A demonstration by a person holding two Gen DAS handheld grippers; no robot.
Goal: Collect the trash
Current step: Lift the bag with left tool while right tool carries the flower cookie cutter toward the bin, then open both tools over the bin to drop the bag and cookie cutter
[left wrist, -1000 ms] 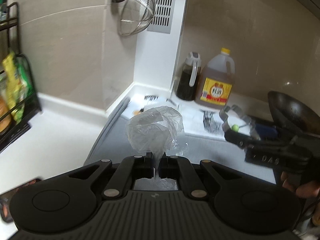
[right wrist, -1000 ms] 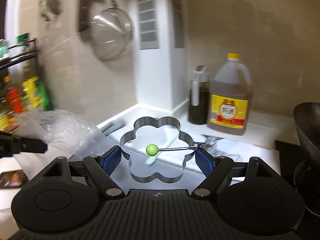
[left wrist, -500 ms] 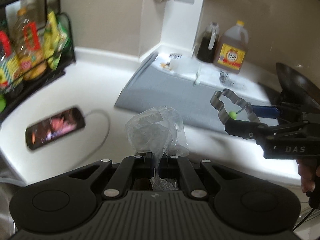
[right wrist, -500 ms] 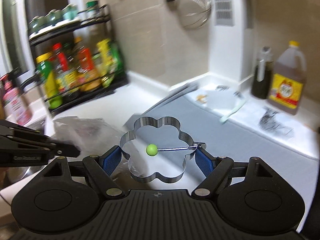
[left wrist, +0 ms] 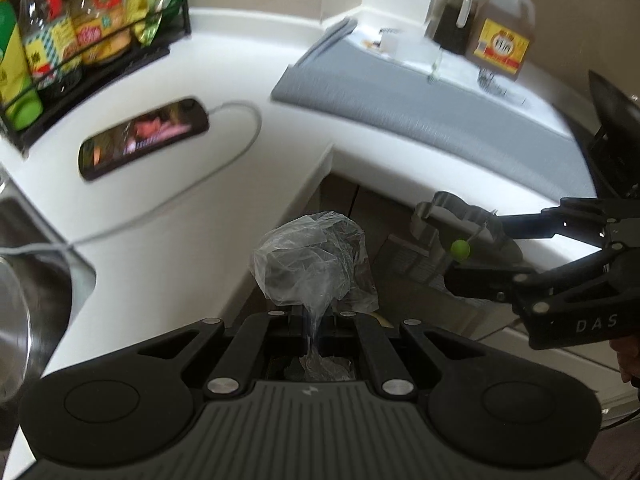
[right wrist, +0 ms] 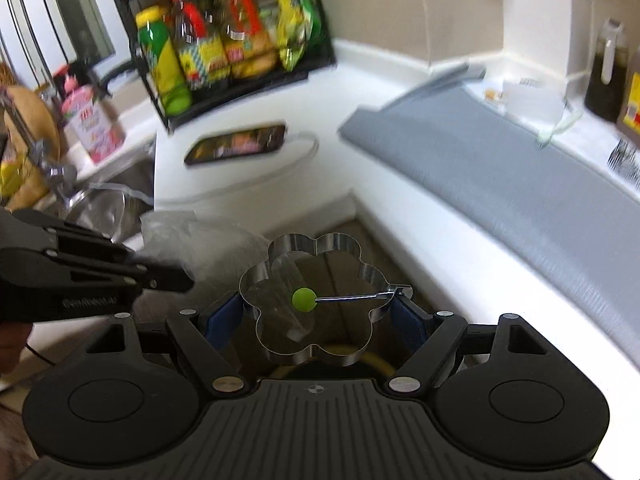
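My left gripper [left wrist: 316,316] is shut on a crumpled clear plastic bag [left wrist: 310,264], which stands up between its fingers in front of the white counter's inner corner. My right gripper [right wrist: 316,312] is shut on a flower-shaped metal ring mould [right wrist: 320,260] with a wire handle tipped by a green ball [right wrist: 303,299]. In the left wrist view the right gripper [left wrist: 472,248] hangs to the right of the bag, with the ring mould [left wrist: 444,208] in it. In the right wrist view the left gripper [right wrist: 168,276] and the plastic bag [right wrist: 208,240] sit at the left.
An L-shaped white counter [left wrist: 192,208] carries a phone [left wrist: 144,138] with its cable, a grey mat [left wrist: 432,96], a rack of bottles [left wrist: 72,40] and oil bottles [left wrist: 504,48]. A steel sink [left wrist: 16,280] lies left, a dark wok [left wrist: 612,108] right. A yellow rim [right wrist: 376,358] shows below.
Both grippers have pulled back and down from the counter with their loads, now hanging off its inner corner. The phone and rack have come further into view.
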